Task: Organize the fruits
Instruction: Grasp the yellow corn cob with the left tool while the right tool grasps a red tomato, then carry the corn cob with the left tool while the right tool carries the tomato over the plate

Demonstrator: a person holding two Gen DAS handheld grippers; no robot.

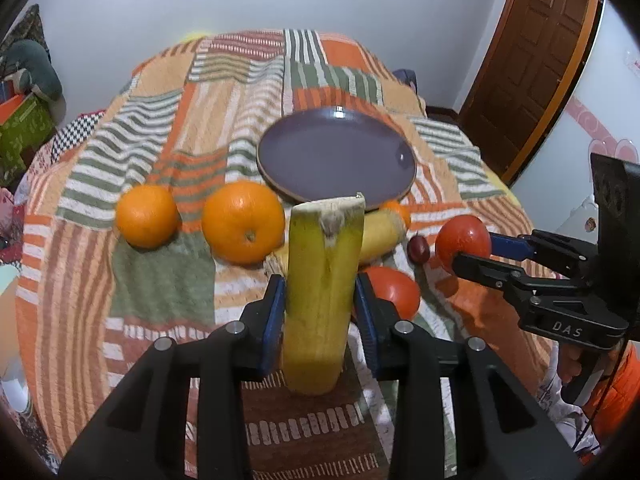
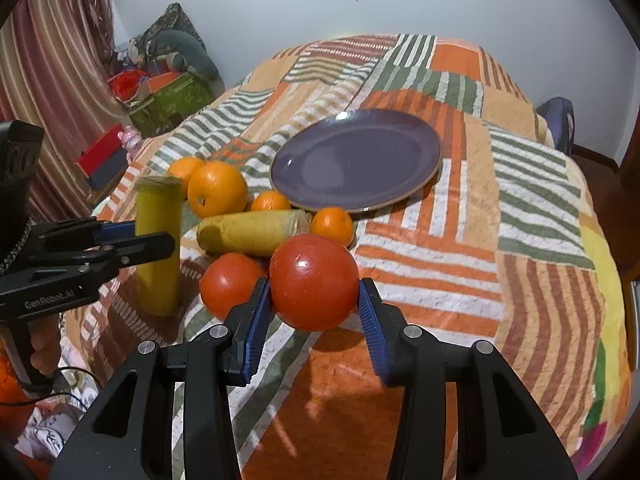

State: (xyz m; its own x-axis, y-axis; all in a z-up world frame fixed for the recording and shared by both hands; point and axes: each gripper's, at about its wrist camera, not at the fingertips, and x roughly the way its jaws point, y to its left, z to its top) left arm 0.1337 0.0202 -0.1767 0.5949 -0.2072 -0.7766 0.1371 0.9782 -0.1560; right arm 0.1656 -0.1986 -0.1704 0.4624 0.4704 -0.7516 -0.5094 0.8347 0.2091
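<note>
Right wrist view shows the purple plate bare, the right gripper clamped on a tomato, the left gripper clamped on an upright banana piece, other fruit unsorted.

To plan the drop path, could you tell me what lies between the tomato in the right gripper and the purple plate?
In the right wrist view, one small orange lies between the held tomato and the plate, near the plate's front rim.
</note>
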